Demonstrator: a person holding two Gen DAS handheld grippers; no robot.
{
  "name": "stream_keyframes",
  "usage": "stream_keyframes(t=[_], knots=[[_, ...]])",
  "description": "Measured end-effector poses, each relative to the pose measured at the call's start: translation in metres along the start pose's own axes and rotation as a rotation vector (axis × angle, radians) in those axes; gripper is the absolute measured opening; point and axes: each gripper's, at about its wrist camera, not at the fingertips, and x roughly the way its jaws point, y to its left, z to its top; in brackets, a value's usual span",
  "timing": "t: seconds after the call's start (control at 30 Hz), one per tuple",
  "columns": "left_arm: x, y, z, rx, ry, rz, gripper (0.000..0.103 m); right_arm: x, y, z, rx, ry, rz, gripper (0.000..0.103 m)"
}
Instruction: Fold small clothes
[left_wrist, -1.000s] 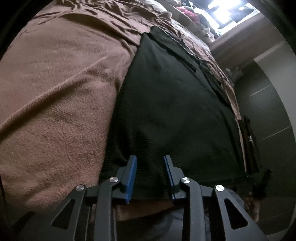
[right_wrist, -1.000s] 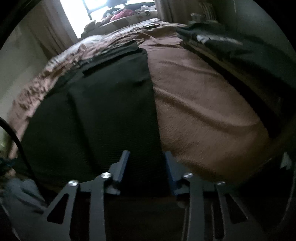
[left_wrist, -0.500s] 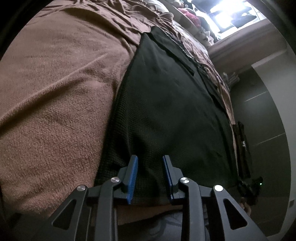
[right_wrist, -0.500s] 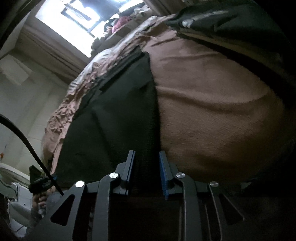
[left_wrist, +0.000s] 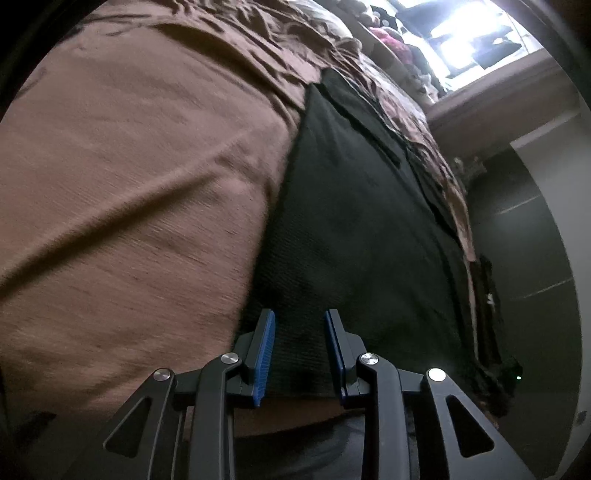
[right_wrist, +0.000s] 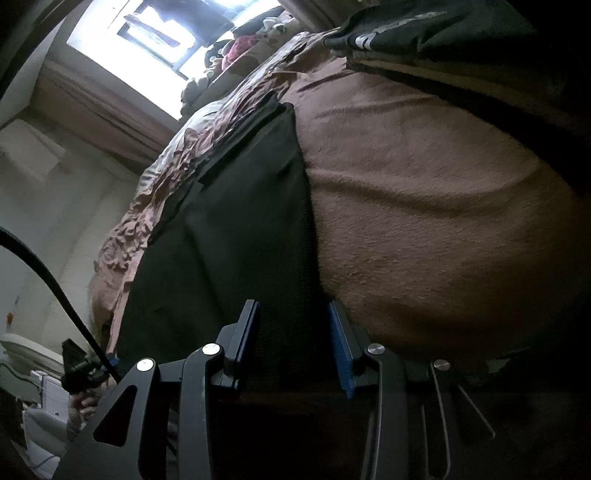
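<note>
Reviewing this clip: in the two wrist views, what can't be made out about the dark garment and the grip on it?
- Near hem of the flat black knit garment: left wrist view, hidden behind the left gripper.
- Whether the right gripper, opening, touches the cloth: right wrist view, too dark between the fingers.
- Garment's type: its far end is foreshortened in both views.
- Brown fleece blanket: texture blurred, left wrist view.

No text, label, brand or number can be read in either view; a dark garment (right_wrist: 424, 33) lying at the far edge of the bed bears a pale printed mark, but it is too small and blurred to make out as letters
</note>
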Motion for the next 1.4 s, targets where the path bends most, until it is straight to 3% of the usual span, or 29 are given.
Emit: stream_keyframes(t=[0.1,0.2,0.37,0.47,0.63,1.07,1.17,1.23,1.27,1.3,1.4], knots=[[-0.007,0.008,0.001,-0.007,-0.009,0.020,0.031,-0.002,-0.001,0.001,0.007,-0.001,0.004,0.035],[-0.006,0.015,-0.002,-0.018,-0.008,0.044,0.039,-0.003,-0.001,0.002,0.017,-0.017,0.003,0.035],[-0.005,0.028,-0.006,-0.075,0.007,-0.018,0.040,0.001,-0.006,0.002,0.037,-0.021,0.019,0.035],[-0.005,0.036,-0.012,-0.141,0.018,-0.094,0.039,0.001,-0.008,0.002,0.047,-0.021,0.037,0.035],[-0.006,0.040,-0.017,-0.177,0.012,-0.163,0.039,0.002,-0.014,-0.003,0.082,0.000,0.105,0.035],[0.004,0.032,-0.004,-0.176,0.003,-0.149,0.039,0.018,-0.014,-0.002,0.145,-0.034,0.108,0.034],[0.001,0.032,-0.014,-0.166,0.007,-0.147,0.031,0.018,-0.009,-0.004,0.143,-0.031,0.086,0.033],[0.002,0.033,-0.015,-0.173,0.002,-0.121,0.013,0.016,-0.008,-0.007,0.143,-0.024,0.083,0.028],[0.003,0.034,-0.014,-0.181,0.004,-0.117,0.007,0.017,-0.007,-0.008,0.144,-0.022,0.070,0.020],[0.003,0.036,-0.015,-0.194,0.000,-0.126,0.006,0.017,-0.006,-0.009,0.147,-0.019,0.046,0.009],[-0.006,0.034,-0.013,-0.199,-0.032,-0.156,0.006,0.014,-0.004,-0.003,0.164,-0.008,0.016,0.003]])
